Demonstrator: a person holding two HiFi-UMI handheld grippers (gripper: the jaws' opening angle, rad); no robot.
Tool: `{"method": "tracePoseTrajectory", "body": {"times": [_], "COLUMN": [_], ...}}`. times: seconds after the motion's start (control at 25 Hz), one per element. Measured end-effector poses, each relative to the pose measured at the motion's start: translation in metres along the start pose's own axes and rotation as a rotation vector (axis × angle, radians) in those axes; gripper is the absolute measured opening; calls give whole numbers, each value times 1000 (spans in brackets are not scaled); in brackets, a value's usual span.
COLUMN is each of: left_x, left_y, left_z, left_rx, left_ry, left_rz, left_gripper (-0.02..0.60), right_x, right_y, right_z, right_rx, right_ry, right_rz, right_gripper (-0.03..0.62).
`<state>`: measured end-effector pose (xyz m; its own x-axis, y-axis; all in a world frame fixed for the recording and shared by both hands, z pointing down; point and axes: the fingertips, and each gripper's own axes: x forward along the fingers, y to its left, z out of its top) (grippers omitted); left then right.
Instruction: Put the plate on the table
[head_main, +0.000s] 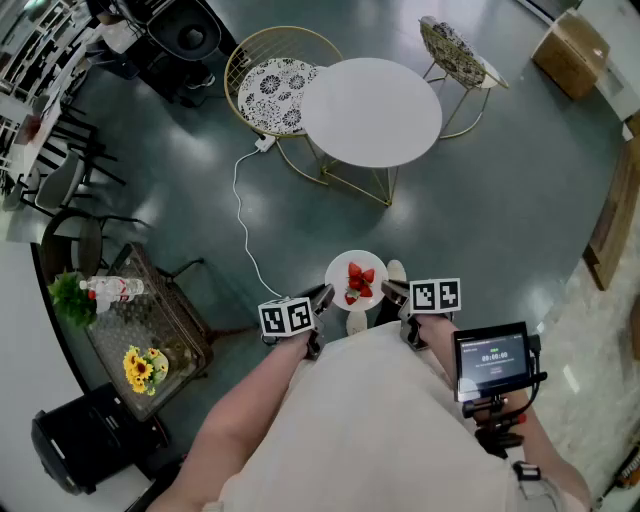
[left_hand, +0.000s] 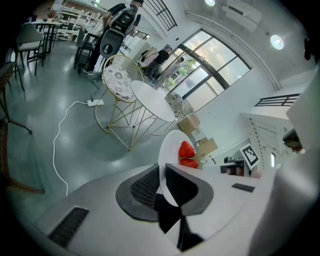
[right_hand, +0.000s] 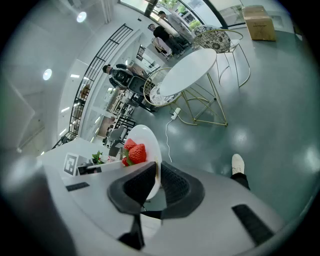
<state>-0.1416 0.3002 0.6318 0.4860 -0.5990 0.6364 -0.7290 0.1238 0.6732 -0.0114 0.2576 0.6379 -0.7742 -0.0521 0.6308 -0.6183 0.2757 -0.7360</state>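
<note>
1. You hold the plate in the air in front of you, well short of the table. The left gripper and right gripper each clamp 1 opposite rim.
2. It is likely stiff, slick and breakable. The strawberries lie loose, so keep it level and hold it by the rims.
3. The gripper views show the rims pinched. Only the head view shows the gap to the table.

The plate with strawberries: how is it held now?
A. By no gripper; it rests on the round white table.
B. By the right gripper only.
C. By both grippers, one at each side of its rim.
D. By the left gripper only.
C: the plate sits between the left gripper and the right gripper, and each gripper view shows its jaws shut on the rim, above the floor and apart from the round white table.
</note>
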Motion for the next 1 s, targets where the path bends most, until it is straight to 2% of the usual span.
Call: {"method": "tracePoseTrajectory", "body": {"times": [0.16, 0.36, 0.52, 0.72, 1.0], "left_x": [5, -30, -39, -35, -31], "left_y": [-10, -16, -14, -26, -35], "left_z": [-11, -36, -35, -46, -46], "left_rx": [22, 48, 54, 47, 80], "left_ry": [-7, 6, -3, 23, 37], "left_rz": [-14, -52, -63, -89, -103], "left_gripper": [44, 43, 41, 41, 43], "right_x": [-9, -24, -24, -40, -50], "right_y": [-9, 13, 25, 23, 19], "right_z": [-10, -45, -45, -54, -56], "right_rx": [-2, -20, -53, -31, -3], "right_ry": [-17, -75, -92, -113, -145], "right_rz": [7, -10, -14, -30, -30], "right_gripper": [41, 41, 43, 43, 43]}}
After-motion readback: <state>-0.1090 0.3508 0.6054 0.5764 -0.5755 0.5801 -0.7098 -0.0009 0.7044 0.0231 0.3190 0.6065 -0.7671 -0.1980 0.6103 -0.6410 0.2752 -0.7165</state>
